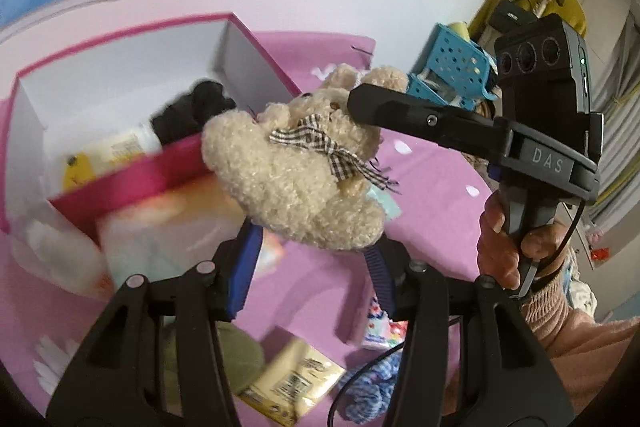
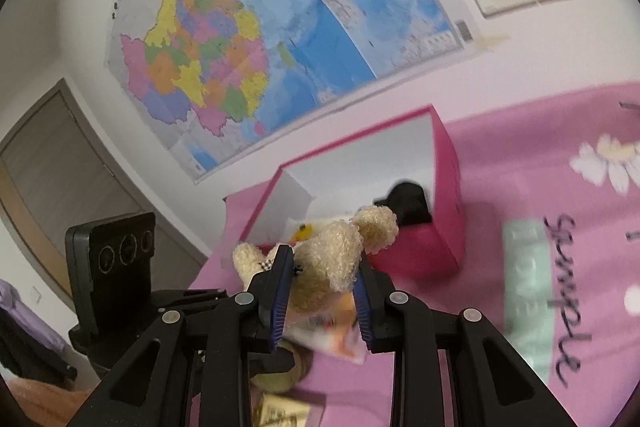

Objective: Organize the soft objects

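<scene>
Between R gripper [image 2: 320, 291] pads: teddy [image 2: 332, 263], head-first

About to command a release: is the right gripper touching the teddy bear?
Touching. In the right wrist view the right gripper has both fingers pressed into the teddy bear; the left wrist view shows it gripping the bear's head.

Curly plush teddy bear [image 1: 296, 179], matt pink cardboard box [image 2: 424, 247], matt black plastic tool [image 2: 322, 291]
</scene>
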`<act>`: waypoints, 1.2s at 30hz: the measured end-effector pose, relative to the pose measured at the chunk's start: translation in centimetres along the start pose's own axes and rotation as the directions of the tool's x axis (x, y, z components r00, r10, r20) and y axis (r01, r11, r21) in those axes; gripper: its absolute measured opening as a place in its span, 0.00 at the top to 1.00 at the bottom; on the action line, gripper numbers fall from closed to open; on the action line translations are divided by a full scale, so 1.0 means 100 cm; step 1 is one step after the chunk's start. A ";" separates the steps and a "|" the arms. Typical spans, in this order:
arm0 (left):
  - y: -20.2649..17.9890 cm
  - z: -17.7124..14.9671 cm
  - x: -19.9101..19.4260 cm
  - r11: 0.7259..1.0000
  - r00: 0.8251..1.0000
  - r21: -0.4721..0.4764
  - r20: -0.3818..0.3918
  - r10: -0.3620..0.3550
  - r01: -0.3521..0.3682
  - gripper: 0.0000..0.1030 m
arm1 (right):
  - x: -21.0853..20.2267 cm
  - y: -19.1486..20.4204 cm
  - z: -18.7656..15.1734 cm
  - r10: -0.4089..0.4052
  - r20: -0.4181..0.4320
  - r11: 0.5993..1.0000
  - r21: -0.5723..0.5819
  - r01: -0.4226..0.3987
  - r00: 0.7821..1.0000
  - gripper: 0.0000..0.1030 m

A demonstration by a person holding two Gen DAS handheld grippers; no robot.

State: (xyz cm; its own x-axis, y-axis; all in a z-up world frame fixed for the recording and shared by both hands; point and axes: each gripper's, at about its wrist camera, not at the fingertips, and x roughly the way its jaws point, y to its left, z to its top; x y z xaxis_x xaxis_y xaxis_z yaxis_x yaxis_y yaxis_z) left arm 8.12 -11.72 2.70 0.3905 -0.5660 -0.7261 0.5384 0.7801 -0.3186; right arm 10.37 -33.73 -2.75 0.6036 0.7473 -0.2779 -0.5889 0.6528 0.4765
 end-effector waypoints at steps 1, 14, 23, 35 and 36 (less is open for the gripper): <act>0.002 0.004 -0.001 1.000 1.000 -0.003 0.009 0.012 -0.012 0.49 | 0.004 0.001 0.006 -0.003 0.007 1.000 -0.004 0.003 1.000 0.72; 0.042 0.053 0.016 0.991 0.992 -0.049 0.006 0.122 -0.122 0.49 | 0.061 -0.008 0.048 -0.059 -0.005 0.998 -0.004 0.059 0.998 0.72; 0.060 0.066 0.046 0.979 0.981 -0.082 -0.059 0.183 -0.187 0.49 | 0.096 -0.028 0.054 -0.149 -0.059 0.989 -0.009 0.149 0.987 0.71; 0.056 0.058 0.040 0.967 0.969 -0.053 -0.032 0.246 -0.248 0.49 | 0.074 -0.017 0.047 -0.357 -0.010 0.928 -0.120 0.353 0.934 0.58; 0.054 0.055 0.035 0.968 0.969 -0.049 -0.022 0.245 -0.246 0.49 | 0.067 -0.016 0.046 -0.343 -0.007 0.933 -0.122 0.339 0.939 0.58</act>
State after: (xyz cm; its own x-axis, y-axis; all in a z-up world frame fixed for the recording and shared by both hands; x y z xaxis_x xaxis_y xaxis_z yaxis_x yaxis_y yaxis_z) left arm 16.53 -11.01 1.79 0.4939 -0.3513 -0.7954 0.3888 0.9074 -0.1594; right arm 17.83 -30.28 -1.54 0.7651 0.4791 -0.4303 -0.4099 0.8777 0.2483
